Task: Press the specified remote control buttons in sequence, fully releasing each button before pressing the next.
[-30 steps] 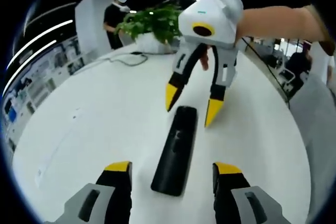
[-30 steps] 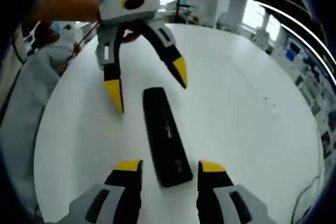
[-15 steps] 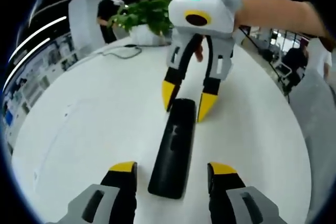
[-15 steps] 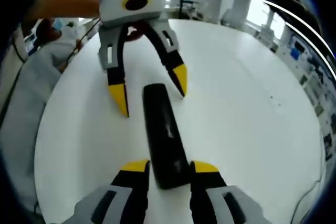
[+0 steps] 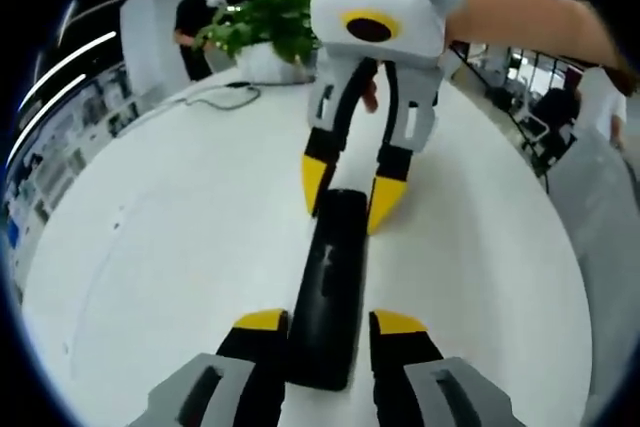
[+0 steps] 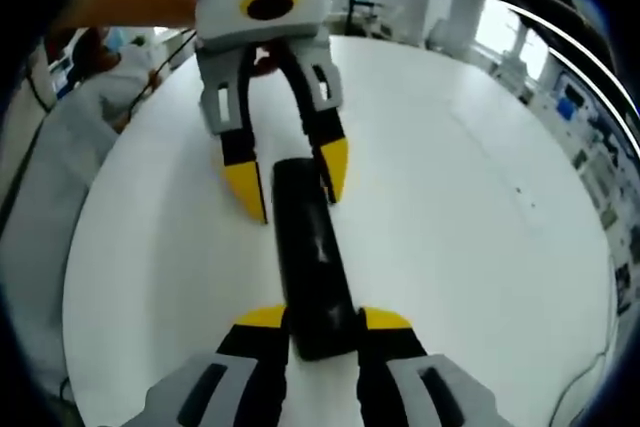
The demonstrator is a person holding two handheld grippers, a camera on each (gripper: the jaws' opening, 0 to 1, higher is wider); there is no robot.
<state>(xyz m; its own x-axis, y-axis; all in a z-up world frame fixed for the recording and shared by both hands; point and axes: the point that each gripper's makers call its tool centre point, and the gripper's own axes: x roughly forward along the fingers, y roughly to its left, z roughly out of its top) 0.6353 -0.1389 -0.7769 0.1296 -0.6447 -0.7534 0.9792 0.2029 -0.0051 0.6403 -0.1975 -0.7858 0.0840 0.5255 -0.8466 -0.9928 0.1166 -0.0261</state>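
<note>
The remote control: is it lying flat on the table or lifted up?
Lying flat. The remote control rests lengthwise on the white table; the left hand-held gripper and right hand-held gripper each have jaws closed around one end.

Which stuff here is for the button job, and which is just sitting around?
For the job:
remote control
left gripper
right gripper
white table it lies on

Just sitting around:
potted plant
cable

a round white tabletop (image 5: 170, 247) spreads ahead of the hand-held gripper (image 5: 330, 332); beyond it stand a potted plant (image 5: 262, 32), a white pillar (image 5: 150, 32), bright ceiling strips (image 5: 65, 72) and a standing person (image 5: 195, 22).
</note>
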